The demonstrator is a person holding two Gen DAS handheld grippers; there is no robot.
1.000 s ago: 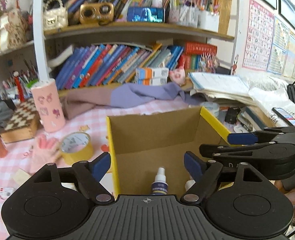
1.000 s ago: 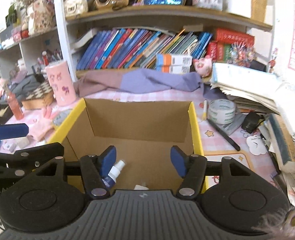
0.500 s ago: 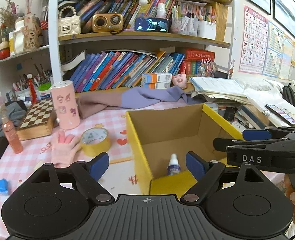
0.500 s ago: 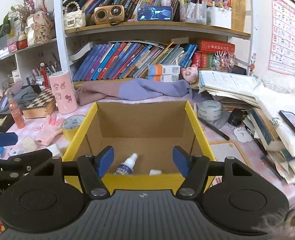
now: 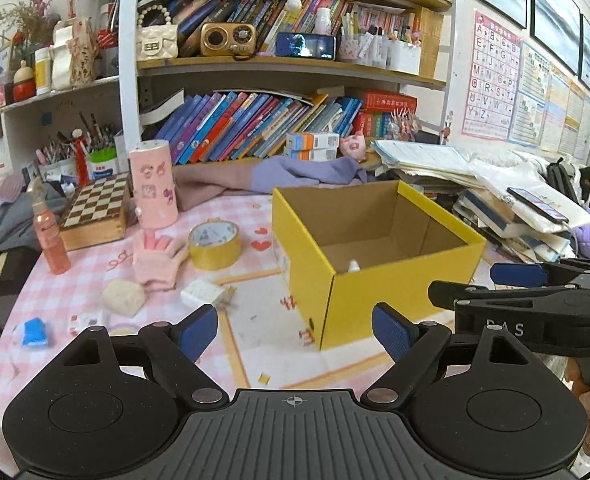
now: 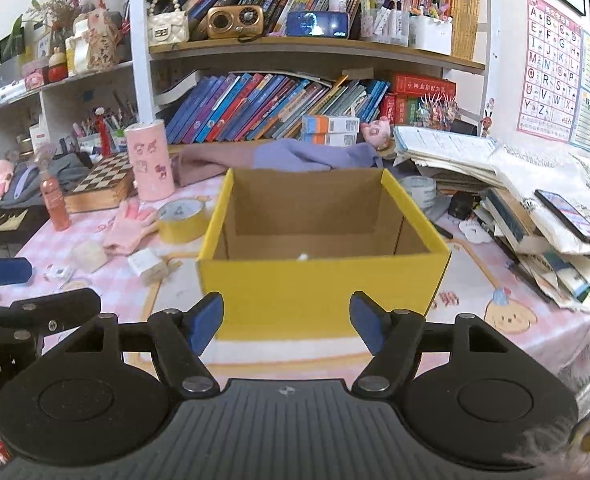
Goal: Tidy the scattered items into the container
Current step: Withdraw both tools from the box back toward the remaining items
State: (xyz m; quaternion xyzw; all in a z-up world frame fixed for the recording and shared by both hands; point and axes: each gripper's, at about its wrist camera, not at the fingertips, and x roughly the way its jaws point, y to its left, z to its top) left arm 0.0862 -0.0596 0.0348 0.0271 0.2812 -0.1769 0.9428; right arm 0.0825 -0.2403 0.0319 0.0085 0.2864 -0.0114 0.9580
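An open yellow cardboard box (image 5: 379,292) (image 6: 323,280) stands on the pink checked tablecloth; a white bottle cap (image 5: 353,266) pokes up inside it. Left of it lie a yellow tape roll (image 5: 213,245) (image 6: 181,220), a pink glove (image 5: 157,258) (image 6: 129,228), a cream sponge block (image 5: 123,297), a small white box (image 5: 203,294) (image 6: 147,266) and a blue and white item (image 5: 33,332). My left gripper (image 5: 295,330) is open and empty, in front of the box's near corner. My right gripper (image 6: 287,322) is open and empty, before the box's front wall.
A pink cylinder (image 5: 151,184), a chessboard box (image 5: 97,210) and an orange spray bottle (image 5: 49,236) stand at the back left. Purple cloth (image 5: 287,174) lies behind the box. Stacked books and papers with a phone (image 6: 567,214) crowd the right. A clear tape roll (image 6: 419,192) sits behind the box.
Both grippers have pulled back and away from the box's inside; they were over its opening and now sit in front of it. The bottles stay inside.
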